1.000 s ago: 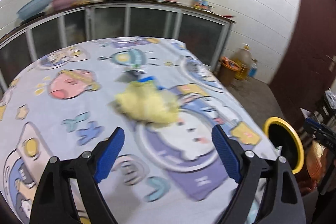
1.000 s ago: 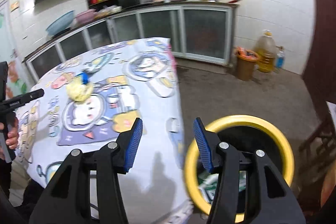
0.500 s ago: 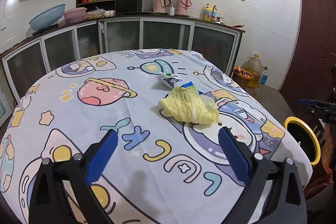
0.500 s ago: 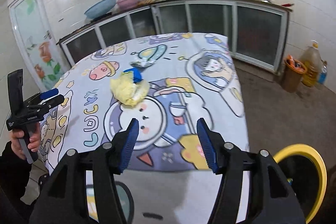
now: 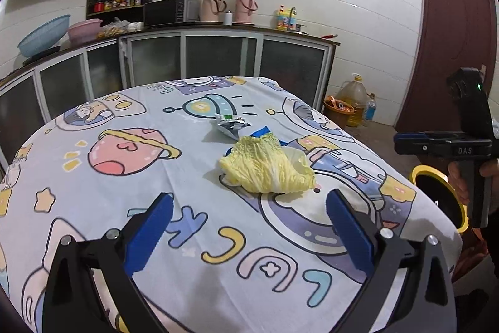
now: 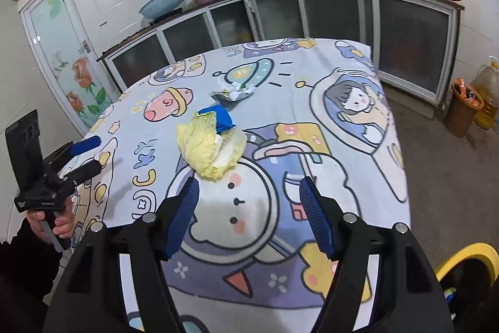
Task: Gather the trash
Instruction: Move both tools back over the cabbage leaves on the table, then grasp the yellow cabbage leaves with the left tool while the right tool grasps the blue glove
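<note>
Right wrist view: cabbage leaf (image 6: 210,145) seen mid-tablecloth (image 6: 358,145), touching blue scrap (image 6: 220,117), foil wrapper (image 6: 232,94) beyond | right gripper (image 6: 249,219) opening, empty; left gripper (image 5: 248,234) spread wide, empty | leaf judged light, limp, tearable; best pinched at thick white rib.

left gripper (image 5: 249,227): my jaws stand wide apart, nothing between the blue pads, tilted downward | right gripper (image 6: 248,217): my jaws are opening, nothing between them, tilted downward | left hand (image 6: 51,222): wraps the handle, dark sleeve | right hand (image 5: 458,181): holds the handle
</note>
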Motion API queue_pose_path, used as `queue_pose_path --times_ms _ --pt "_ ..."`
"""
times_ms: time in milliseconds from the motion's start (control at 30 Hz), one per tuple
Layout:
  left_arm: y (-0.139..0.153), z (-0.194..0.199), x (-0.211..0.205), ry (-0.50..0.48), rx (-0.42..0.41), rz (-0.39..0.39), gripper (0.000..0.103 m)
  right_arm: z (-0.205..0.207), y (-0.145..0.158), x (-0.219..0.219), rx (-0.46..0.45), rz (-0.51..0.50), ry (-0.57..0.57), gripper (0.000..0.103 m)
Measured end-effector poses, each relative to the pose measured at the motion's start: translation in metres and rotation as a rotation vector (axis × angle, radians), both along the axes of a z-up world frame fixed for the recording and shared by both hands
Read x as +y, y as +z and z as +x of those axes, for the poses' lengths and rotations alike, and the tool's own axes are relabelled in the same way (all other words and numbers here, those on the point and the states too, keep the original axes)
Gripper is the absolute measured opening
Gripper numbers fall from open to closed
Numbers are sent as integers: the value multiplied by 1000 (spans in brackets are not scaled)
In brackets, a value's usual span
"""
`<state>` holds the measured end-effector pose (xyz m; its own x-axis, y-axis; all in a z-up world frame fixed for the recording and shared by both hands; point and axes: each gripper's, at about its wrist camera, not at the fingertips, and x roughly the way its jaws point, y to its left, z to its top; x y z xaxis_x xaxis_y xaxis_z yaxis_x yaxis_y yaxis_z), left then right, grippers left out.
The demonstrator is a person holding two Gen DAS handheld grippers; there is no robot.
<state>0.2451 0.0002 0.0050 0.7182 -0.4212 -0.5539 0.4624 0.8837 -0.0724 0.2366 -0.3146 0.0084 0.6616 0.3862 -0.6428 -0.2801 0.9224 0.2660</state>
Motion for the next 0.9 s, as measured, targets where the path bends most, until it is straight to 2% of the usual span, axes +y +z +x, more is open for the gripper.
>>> queue_pose_path --times_ms 600,900 --pt "-25 61 -63 -104 83 72 95 47 -23 -1 17 10 40 64" --pt "-46 96 -95 -101 186 84 95 56 -23 -18 1 31 15 64"
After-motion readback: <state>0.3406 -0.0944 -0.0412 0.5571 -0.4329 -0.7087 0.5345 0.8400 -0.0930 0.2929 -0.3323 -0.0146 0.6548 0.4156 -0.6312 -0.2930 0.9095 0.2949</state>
